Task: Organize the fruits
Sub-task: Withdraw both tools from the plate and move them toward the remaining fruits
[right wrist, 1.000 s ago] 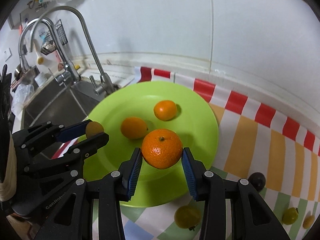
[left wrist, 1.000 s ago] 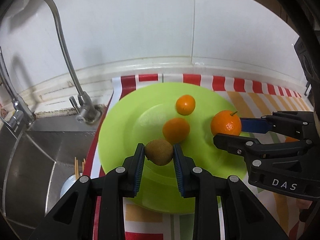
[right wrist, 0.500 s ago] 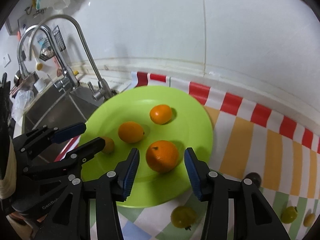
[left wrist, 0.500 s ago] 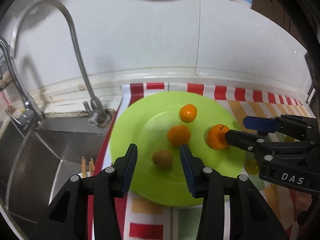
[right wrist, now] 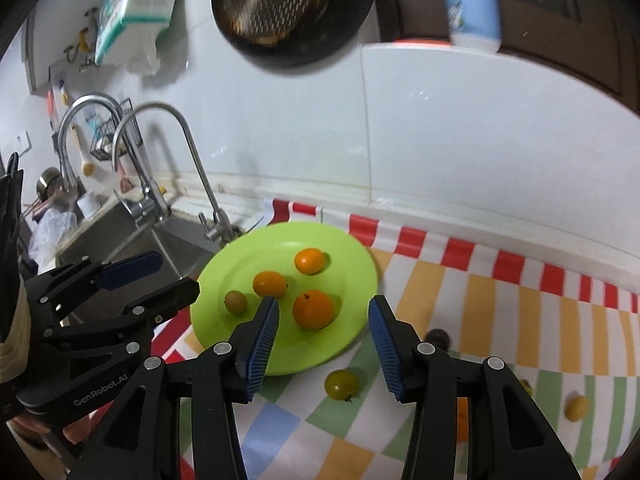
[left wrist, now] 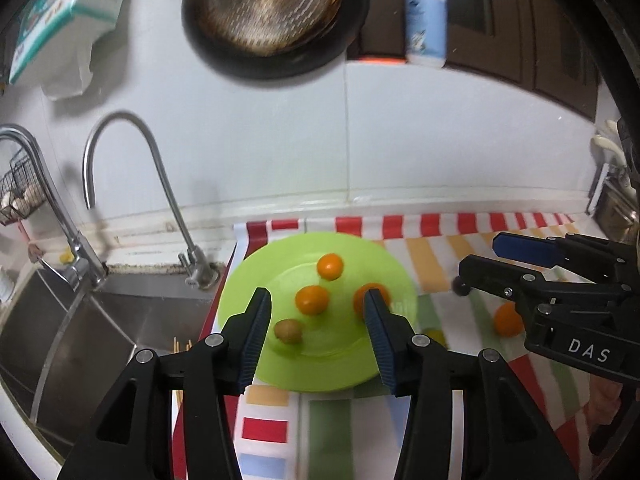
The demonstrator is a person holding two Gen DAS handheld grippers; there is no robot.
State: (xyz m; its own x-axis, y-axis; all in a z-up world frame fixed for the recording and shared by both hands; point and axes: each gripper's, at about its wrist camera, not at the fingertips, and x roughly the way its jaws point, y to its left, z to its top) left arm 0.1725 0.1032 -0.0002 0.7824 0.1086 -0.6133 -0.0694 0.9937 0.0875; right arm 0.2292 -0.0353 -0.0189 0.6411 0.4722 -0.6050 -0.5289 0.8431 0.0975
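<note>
A lime green plate (left wrist: 340, 364) (right wrist: 216, 312) lies on the striped cloth by the sink. On it sit a brown kiwi (left wrist: 289, 331) (right wrist: 235, 302), a large orange (right wrist: 313, 309) (left wrist: 364, 294) and two smaller oranges (left wrist: 312, 300) (left wrist: 330, 266). My left gripper (left wrist: 318, 336) is open and empty, raised above the plate's near side. My right gripper (right wrist: 323, 346) is open and empty, raised above the plate's right front edge. Loose fruit lies on the cloth: a yellow-green one (right wrist: 341, 385), a dark one (right wrist: 437, 336), a yellow one (right wrist: 576, 409) and an orange (left wrist: 507, 319).
A steel sink (left wrist: 80, 344) with two curved taps (left wrist: 160, 184) lies left of the plate. A white tiled wall (left wrist: 400, 140) stands behind. A dark pan (left wrist: 276, 12) and a lotion bottle (left wrist: 425, 12) are high on the wall.
Both grippers opened, left the kiwi and the large orange on the plate, and drew back and up from it.
</note>
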